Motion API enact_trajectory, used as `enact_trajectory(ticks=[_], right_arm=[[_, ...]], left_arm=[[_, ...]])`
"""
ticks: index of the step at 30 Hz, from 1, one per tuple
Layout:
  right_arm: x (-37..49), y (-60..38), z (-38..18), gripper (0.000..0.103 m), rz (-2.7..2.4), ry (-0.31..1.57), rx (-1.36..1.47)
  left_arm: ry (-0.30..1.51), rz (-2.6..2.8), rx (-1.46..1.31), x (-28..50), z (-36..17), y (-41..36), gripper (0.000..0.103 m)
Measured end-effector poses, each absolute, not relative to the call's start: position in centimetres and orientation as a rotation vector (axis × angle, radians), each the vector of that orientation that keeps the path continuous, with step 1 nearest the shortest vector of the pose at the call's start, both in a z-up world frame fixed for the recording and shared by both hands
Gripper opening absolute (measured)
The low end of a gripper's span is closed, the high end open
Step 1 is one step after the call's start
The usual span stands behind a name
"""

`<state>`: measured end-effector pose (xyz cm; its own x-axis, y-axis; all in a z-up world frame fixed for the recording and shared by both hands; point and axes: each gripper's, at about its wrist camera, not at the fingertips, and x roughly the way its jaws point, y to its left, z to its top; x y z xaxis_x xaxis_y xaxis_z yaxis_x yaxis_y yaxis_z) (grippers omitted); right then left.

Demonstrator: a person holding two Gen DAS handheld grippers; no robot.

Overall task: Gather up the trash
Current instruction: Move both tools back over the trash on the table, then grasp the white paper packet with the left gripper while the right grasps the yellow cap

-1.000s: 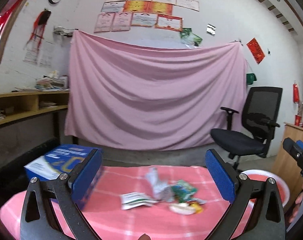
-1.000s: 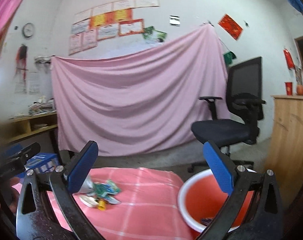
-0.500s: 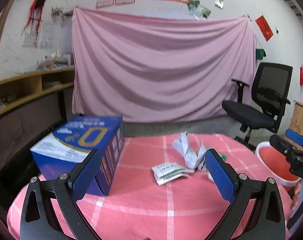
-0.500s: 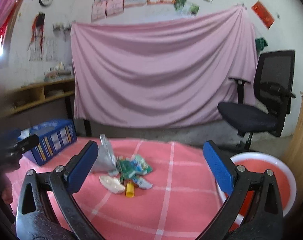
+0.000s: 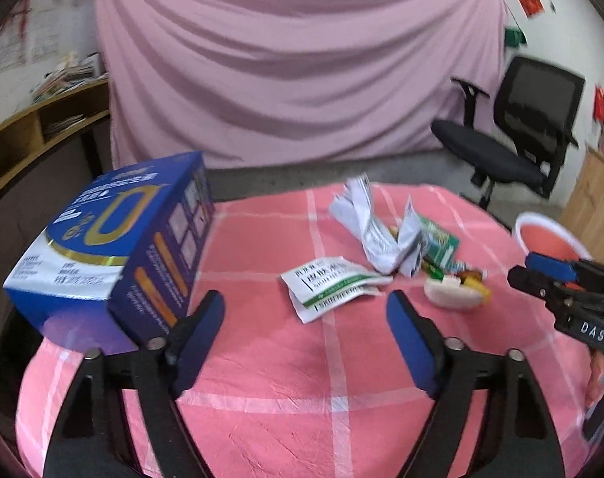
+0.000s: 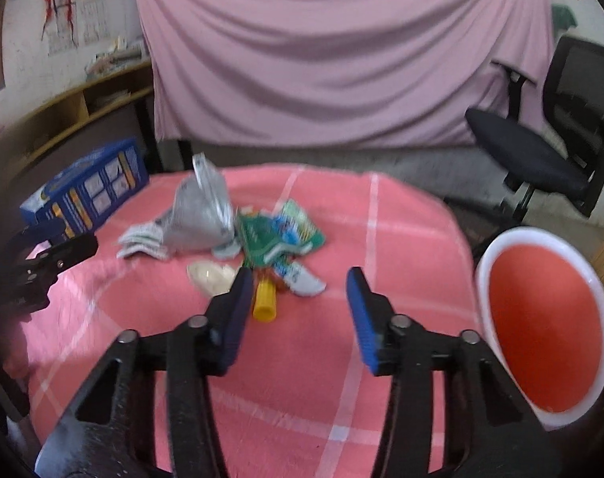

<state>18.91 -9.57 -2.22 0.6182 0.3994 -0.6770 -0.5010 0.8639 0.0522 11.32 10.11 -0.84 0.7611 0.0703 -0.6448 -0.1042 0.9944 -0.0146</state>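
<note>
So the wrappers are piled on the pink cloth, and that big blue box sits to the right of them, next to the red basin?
Not quite: the blue box sits left of the wrappers on the pink cloth. Only the red basin is on the right. The right wrist view shows both.

Pinks, blues and one red basin

Table cloth (image 6: 381, 239) showing pink with white checks; box (image 5: 114, 247) left of the claw (image 5: 305, 318) looking blue; wrapper (image 6: 282, 235) ahead showing green; basin (image 6: 540, 330) glowing red, white-rimmed.
</note>
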Motion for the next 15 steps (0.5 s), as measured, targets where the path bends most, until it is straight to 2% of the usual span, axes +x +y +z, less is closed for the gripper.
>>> enact_trajectory(ticks=[9, 15], right_arm=[[20.7, -8.1, -4.7, 0.057, 0.589, 0.909, -0.151], [21.6, -7.8, -5.3, 0.056, 0.612, 0.941, -0.127]], left_arm=[[0.760, 0.085, 0.132, 13.7, -1.6, 8.7, 0.071], [0.779, 0.064, 0.291, 15.5, -3.0, 7.6, 0.071]])
